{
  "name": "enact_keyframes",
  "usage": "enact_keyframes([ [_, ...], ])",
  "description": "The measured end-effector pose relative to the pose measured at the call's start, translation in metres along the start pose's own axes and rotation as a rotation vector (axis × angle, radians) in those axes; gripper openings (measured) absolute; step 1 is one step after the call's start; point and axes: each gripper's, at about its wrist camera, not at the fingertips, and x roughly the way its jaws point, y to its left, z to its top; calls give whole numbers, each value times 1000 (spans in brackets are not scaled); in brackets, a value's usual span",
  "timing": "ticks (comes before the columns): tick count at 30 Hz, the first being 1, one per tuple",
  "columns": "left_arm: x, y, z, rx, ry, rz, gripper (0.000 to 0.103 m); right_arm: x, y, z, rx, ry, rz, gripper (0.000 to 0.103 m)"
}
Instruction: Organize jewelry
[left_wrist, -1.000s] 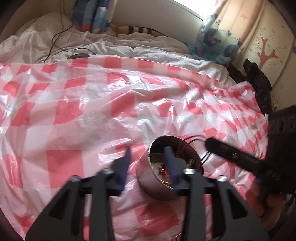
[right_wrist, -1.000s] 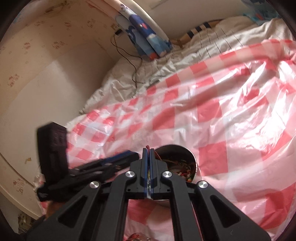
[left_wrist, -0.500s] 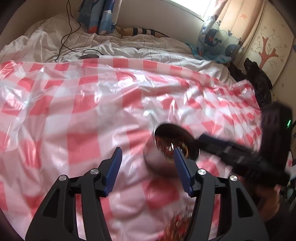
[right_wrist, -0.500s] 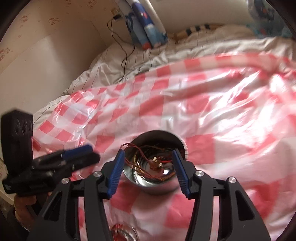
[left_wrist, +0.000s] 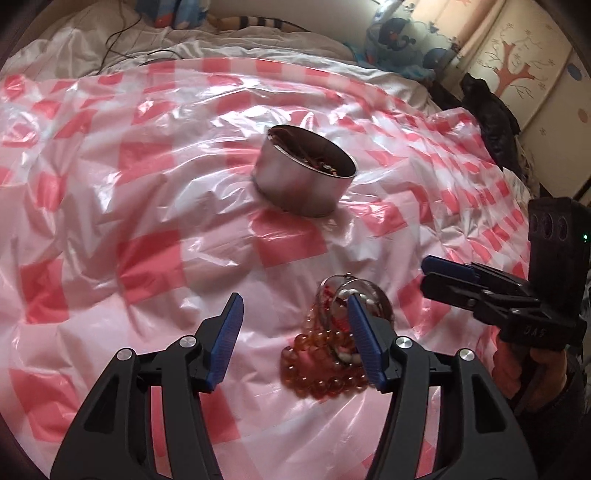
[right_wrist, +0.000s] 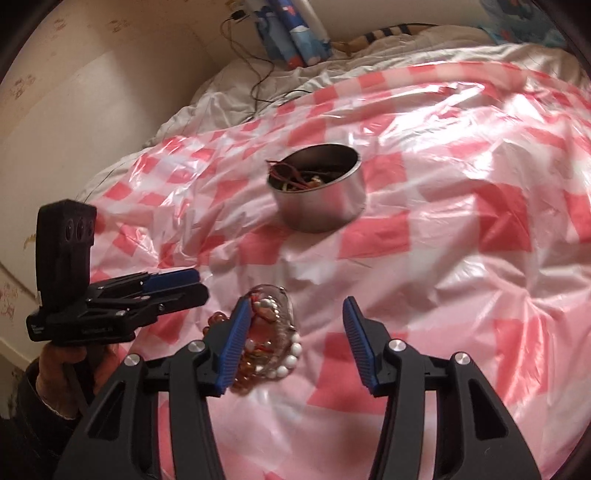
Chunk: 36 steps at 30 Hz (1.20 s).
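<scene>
A round metal tin holding red cords and small jewelry stands on the red-and-white checked plastic sheet; it also shows in the right wrist view. Nearer me lies a clear glass jar tipped on its side, with amber bead bracelets and white beads spilling out of it. My left gripper is open and empty, its right finger just in front of the jar. My right gripper is open and empty, its left finger over the spilled beads. Each gripper shows side-on in the other's view.
The checked sheet covers a bed with rumpled white bedding and a black cable behind. Blue patterned pillows lean on the far wall. Dark clothes lie at the bed's right edge.
Both grippers have pulled back from the tin, which now stands farther away. The right gripper went from shut to open. The tipped jar and beads have come into view.
</scene>
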Motion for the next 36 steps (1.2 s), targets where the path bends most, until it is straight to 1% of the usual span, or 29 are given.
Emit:
enact_keyframes([
  [2, 2, -3, -2, 25, 18, -12, 55, 6, 4, -3, -20, 24, 4, 46],
  [3, 2, -6, -2, 43, 30, -19, 55, 9, 7, -5, -38, 35, -6, 41],
  [4, 2, -9, -2, 74, 44, -26, 55, 12, 9, -7, -52, 43, -10, 39],
  [7, -8, -19, -4, 188, 48, -21, 56, 17, 12, -8, -68, 54, -3, 33],
  [8, -10, -19, -5, 208, 54, -25, 56, 18, 13, -9, -74, 55, -4, 32],
  [9, -11, -17, -6, 216, 62, -26, 56, 19, 13, -9, -77, 56, -4, 27],
  [10, -10, -15, -6, 215, 69, -24, 56, 20, 15, -10, -85, 62, -8, 26],
  [13, -4, -13, -8, 211, 92, -22, 56, 24, 17, -11, -103, 67, -26, 25],
  [15, -2, -23, -11, 262, 98, -37, 56, 26, 18, -12, -111, 72, -32, 25],
  [17, 2, -30, -14, 311, 103, -29, 57, 29, 19, -13, -116, 77, -42, 25],
  [20, 12, -33, -17, 327, 127, 0, 58, 33, 20, -13, -126, 84, -56, 22],
  [22, 17, -35, -19, 335, 141, 12, 58, 33, 22, -13, -137, 81, -65, 15],
  [26, 21, -38, -20, 352, 158, -2, 58, 33, 24, -13, -149, 74, -80, 11],
  [28, 20, -39, -20, 353, 160, -12, 50, 32, 25, -12, -154, 70, -87, 9],
  [29, 21, -38, -20, 344, 167, -15, 37, 31, 25, -12, -156, 66, -93, 8],
  [30, 21, -36, -19, 335, 171, -25, 33, 29, 25, -11, -152, 59, -91, 8],
  [32, 19, -36, -17, 337, 158, -30, 20, 26, 25, -10, -153, 45, -95, 7],
  [33, 17, -36, -17, 338, 152, -30, 15, 24, 24, -9, -151, 35, -101, 5],
  [36, 13, -31, -14, 321, 129, -13, 12, 18, 18, -5, -139, 13, -135, 4],
])
